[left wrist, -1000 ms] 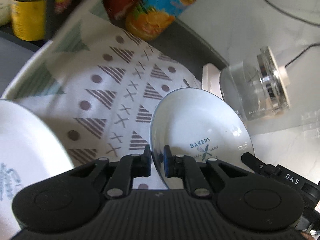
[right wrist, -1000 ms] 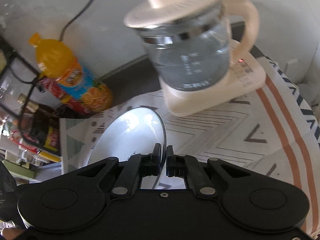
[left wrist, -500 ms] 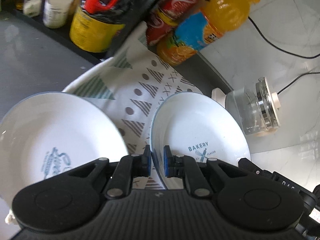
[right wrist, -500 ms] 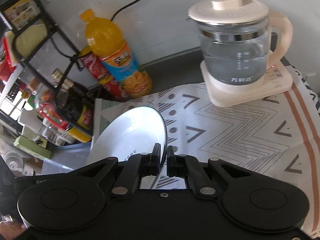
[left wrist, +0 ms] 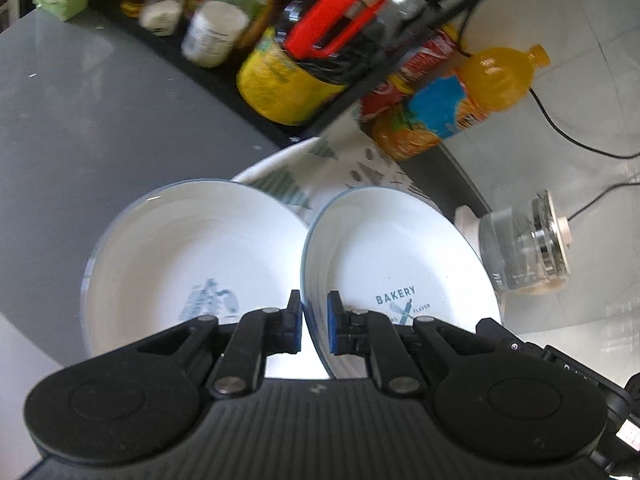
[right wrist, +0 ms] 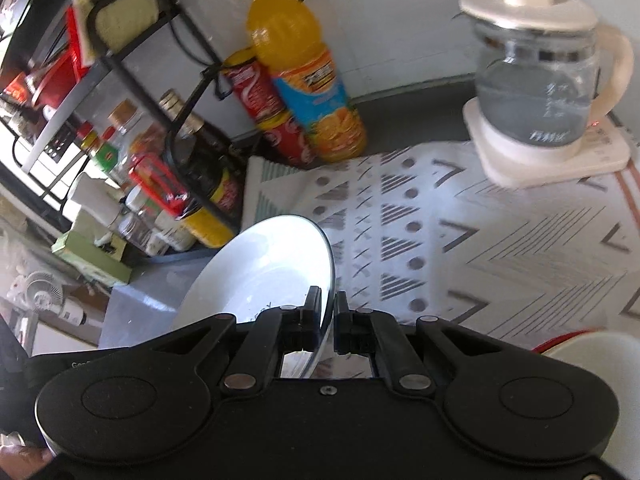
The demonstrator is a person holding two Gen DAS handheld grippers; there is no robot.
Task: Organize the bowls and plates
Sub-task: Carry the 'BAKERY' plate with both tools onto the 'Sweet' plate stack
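My left gripper (left wrist: pixel 314 326) is shut on the rim of a white plate printed "BAKERY" (left wrist: pixel 396 256) and holds it tilted in the air. My right gripper (right wrist: pixel 329 320) is shut on the opposite rim of what looks like the same plate (right wrist: pixel 264 272), seen edge-on. A second white plate with a blue print (left wrist: pixel 192 256) lies below and to the left in the left wrist view, close beside the held plate. A white bowl rim (right wrist: pixel 592 348) shows at the lower right of the right wrist view.
A patterned cloth (right wrist: pixel 480 248) covers the counter. A glass kettle on its cream base (right wrist: pixel 540 100) stands at the back right. An orange drink bottle (right wrist: pixel 304 68), red cans (right wrist: pixel 260 96) and a black rack with jars and bottles (right wrist: pixel 132 152) stand at the back left.
Both grippers have lifted and carried the BAKERY plate left and back from the kettle. The second plate has come fully into the left wrist view.
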